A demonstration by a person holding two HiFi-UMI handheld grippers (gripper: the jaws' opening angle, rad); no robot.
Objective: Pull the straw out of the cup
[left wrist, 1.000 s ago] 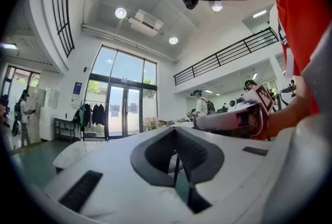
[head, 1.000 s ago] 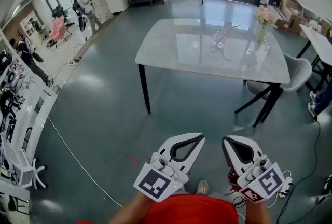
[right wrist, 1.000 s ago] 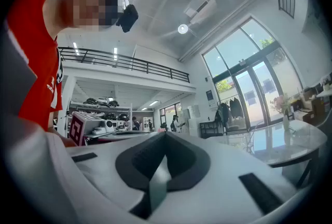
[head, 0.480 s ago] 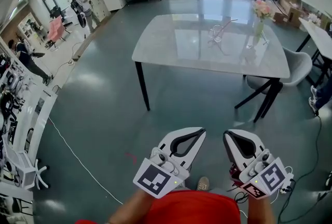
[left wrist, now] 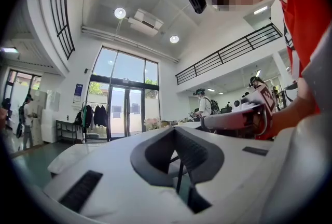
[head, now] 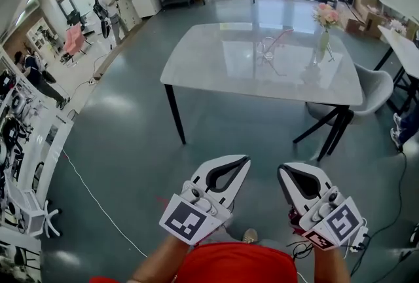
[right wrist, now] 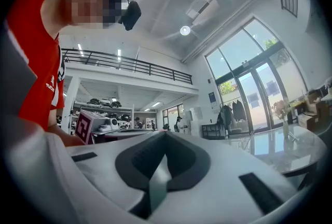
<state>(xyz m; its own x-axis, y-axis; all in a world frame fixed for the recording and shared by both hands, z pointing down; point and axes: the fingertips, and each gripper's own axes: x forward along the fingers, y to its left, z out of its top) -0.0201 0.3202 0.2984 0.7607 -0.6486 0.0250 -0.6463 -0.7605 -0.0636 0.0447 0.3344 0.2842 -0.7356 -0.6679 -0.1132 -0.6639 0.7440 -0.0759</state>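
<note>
— Left gripper [head: 243, 161] first: how does it stand?
— Jaws together with nothing between them, held low over the floor [head: 131, 131] in front of the person. The right gripper [head: 283, 170] is just beside it, also closed and empty.
— And the cup?
— The cup [head: 265, 50] stands on the tabletop [head: 209, 65], nearer the far edge than the near one and right of the middle. The straw [head: 279, 35] is in it, leaning out over the rim toward the far right corner, where a vase of flowers [head: 323, 36] stands near. Both grippers are well apart from the cup, with bare floor between them and the table.
— How will the straw handle?
— Light, thin and bendy, I'd judge. A hard pinch would likely flatten it, and it could slip through smooth pads. Take it on the free part above the rim and draw it out along its own lean.
— And the cup itself?
— It looks clear, though I can't tell whether it's glass or plastic. It seems light enough to tip or slide on that glossy top, so I'd steady its wall low down with the other gripper.
</note>
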